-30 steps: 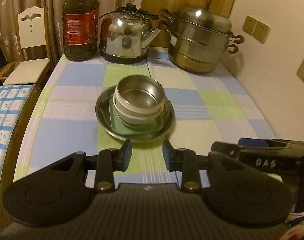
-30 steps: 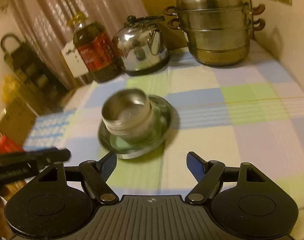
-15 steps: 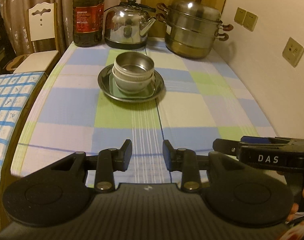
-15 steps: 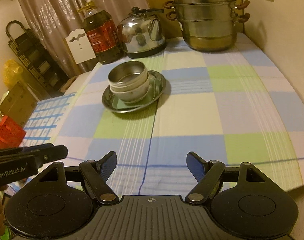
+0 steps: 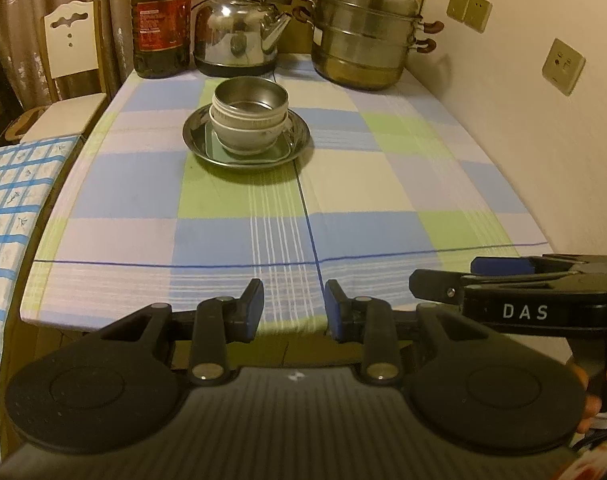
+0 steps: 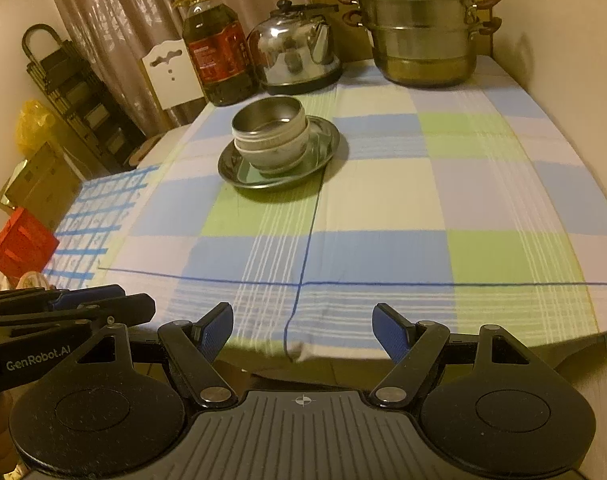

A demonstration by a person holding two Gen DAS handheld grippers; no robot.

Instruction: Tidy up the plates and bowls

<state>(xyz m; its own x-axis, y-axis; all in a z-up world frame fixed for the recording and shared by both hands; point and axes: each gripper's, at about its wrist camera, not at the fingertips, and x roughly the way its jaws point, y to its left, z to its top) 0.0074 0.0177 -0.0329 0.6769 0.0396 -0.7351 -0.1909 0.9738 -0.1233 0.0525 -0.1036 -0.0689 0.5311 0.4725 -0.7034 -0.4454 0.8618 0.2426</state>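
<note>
A steel bowl (image 5: 249,94) sits nested on top of a white bowl (image 5: 245,138), and the stack stands on a round steel plate (image 5: 190,138) on the far half of the checked tablecloth. The right wrist view shows the same bowl stack (image 6: 269,136) and plate (image 6: 330,138). My left gripper (image 5: 293,306) hovers at the table's near edge, far from the stack, its jaws narrowly apart with nothing between them. My right gripper (image 6: 303,320) is beside it at the same edge, jaws wide and empty. Each gripper appears in the other's view: the right gripper (image 5: 455,280), the left gripper (image 6: 115,300).
An oil bottle (image 5: 159,20), a steel kettle (image 5: 239,36) and a stacked steamer pot (image 5: 367,32) line the table's far end. A wall with sockets (image 5: 563,66) runs along the right. On the left are a white chair (image 5: 73,40), a blue-grid cloth (image 5: 7,200), a red box (image 6: 21,242) and a black rack (image 6: 75,92).
Both grippers have drawn back from the plate and bowls to the table's near edge, so the stack now lies farther off. Neither jaw gap has changed.
</note>
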